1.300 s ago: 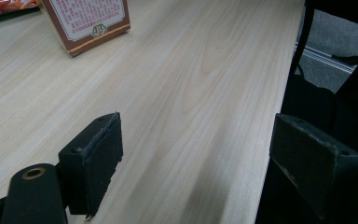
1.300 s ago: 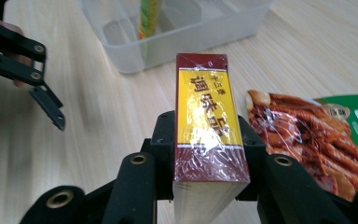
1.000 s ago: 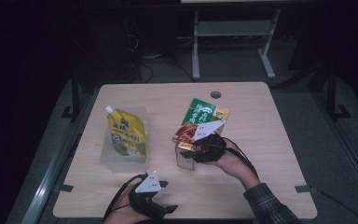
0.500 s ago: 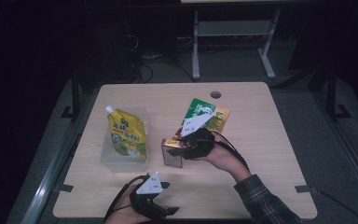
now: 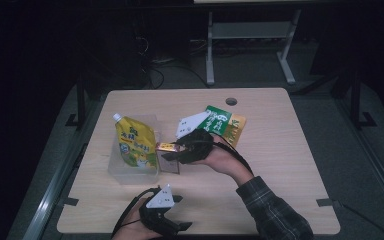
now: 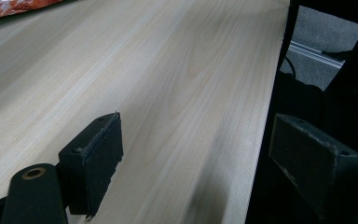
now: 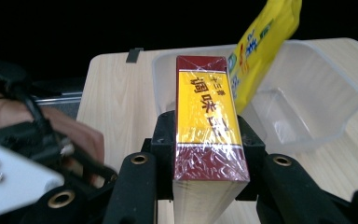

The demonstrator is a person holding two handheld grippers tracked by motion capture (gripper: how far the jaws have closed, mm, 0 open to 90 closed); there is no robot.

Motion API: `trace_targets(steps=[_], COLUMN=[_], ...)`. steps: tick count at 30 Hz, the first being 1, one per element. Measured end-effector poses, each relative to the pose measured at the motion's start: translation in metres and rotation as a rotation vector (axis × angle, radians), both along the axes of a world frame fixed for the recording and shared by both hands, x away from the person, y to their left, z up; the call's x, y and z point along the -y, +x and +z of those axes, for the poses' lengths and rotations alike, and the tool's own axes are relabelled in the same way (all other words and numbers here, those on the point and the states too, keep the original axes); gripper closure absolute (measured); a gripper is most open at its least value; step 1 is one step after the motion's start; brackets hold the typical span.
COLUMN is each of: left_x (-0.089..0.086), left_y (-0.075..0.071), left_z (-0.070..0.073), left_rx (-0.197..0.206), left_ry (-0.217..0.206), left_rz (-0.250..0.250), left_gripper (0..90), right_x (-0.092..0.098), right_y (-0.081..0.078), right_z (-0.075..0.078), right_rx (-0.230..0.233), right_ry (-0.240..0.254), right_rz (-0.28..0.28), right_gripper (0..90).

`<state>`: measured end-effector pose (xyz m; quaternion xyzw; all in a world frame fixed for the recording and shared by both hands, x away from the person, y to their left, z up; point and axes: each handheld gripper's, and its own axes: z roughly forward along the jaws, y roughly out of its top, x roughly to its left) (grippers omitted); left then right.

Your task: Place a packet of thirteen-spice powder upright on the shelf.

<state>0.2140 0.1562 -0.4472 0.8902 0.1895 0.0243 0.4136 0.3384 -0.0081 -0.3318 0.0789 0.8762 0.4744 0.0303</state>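
High view: the right gripper, jaws clamped on the red-and-yellow box, has carried it off the green packet toward the clear tub ahead; drop-in looks next. The left gripper idles, jaws apart, on the tabletop.

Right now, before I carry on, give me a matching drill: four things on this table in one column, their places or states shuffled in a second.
Things:
1. red and yellow box
2. yellow pouch
3. green packet
4. left claw

States:
A. flat on the table beyond the right hand
B. open, nothing between the pads, near the table's front edge
C. gripped in the right claw
D. leaning in the clear plastic tub

Pairs: 1-C, 2-D, 3-A, 4-B
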Motion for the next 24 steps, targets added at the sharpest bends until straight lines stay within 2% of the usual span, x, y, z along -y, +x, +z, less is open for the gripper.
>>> trace_targets(steps=[9, 11, 16, 18, 24], left_x=[0.001, 0.001, 0.002, 0.002, 0.003], left_y=[-0.001, -0.001, -0.001, -0.001, -0.002], left_z=[-0.001, 0.000, -0.001, -0.001, -0.002], left_rx=[0.002, 0.002, 0.000, -0.003, -0.006], left_ry=[-0.002, -0.003, -0.008, -0.012, -0.018], left_rz=[-0.006, -0.007, -0.004, -0.002, 0.003], left_gripper=[16.6, 16.6, 16.6, 16.6, 16.7], right_x=[-0.027, -0.040, -0.060, -0.067, -0.082], right_y=[0.004, 0.004, 0.005, 0.005, 0.004], right_z=[0.007, 0.007, 0.006, 0.005, 0.003], right_rx=[0.027, 0.031, 0.051, 0.040, 0.057], right_ry=[0.008, 0.004, -0.003, 0.008, -0.011], right_rz=[0.038, 0.049, 0.063, 0.064, 0.079], right_gripper=[67.6, 67.6, 67.7, 67.7, 67.6])
